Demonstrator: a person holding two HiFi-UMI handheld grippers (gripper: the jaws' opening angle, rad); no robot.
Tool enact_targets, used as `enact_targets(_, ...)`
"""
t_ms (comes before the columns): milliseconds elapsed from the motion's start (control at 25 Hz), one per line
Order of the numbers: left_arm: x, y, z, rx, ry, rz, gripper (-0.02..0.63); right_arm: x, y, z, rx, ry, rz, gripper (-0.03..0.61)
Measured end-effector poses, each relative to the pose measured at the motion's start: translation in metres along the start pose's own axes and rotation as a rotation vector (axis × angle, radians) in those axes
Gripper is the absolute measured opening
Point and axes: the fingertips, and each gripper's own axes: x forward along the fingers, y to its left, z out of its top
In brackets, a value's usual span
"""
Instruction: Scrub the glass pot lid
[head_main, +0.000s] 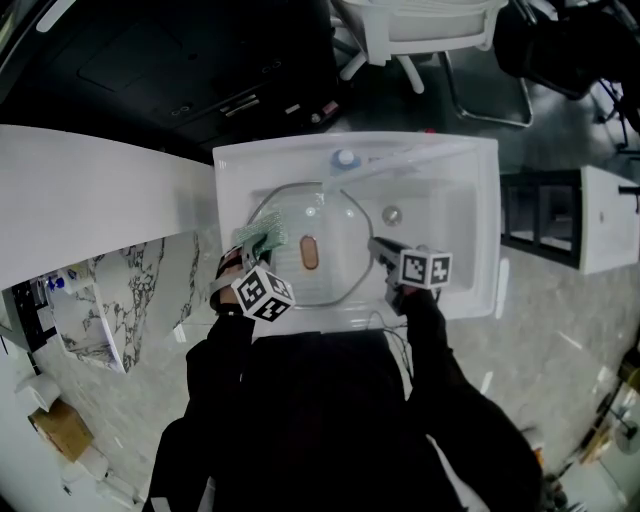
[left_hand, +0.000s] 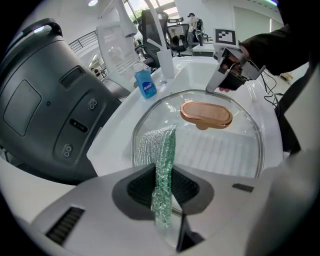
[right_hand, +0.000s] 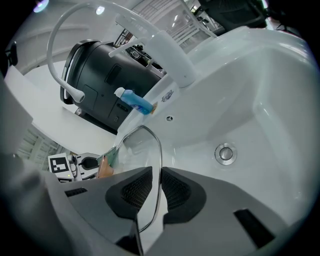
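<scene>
Head view, sink: the white sink (head_main: 470, 200) is carrying the glass pot lid (head_main: 335, 250), which is lying over the left and middle of the basin with its brown handle (head_main: 310, 252) facing up.
Head view, left gripper: the left gripper (head_main: 252, 248) is reaching over the lid's left rim with a green mesh scrubber (head_main: 264, 238) at its tip.
Head view, right gripper: the right gripper (head_main: 380, 250) is meeting the lid's right rim, near the drain (head_main: 392, 214).
Left gripper view, jaws: they are standing narrow and pinching the mesh scrubber, whose free end is draping onto the glass just short of the handle.
Left gripper view, surroundings: a blue soap bottle (left_hand: 145, 82) is standing on the sink's back edge, and a dark grey machine (left_hand: 45, 100) is sitting beside the sink's left edge.
Right gripper view, jaws: they are closing on the lid's metal rim, with the glass edge running between the pads.
Right gripper view, surroundings: the drain is lying in the basin floor to the right of the jaws, and the white faucet (right_hand: 150, 35) is arching above.
</scene>
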Motion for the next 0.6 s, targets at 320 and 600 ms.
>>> enact_targets(320,-0.001,-0.005,0.001,0.010,0.005,-0.007,0.066,0.002,-0.001,0.001,-0.005,0.003,-0.002,0.058)
enact_targets(600,-0.003,-0.013,0.003,0.016,0.010,-0.016,0.067,0.003,-0.002,0.000,-0.005,0.005,0.010,0.059)
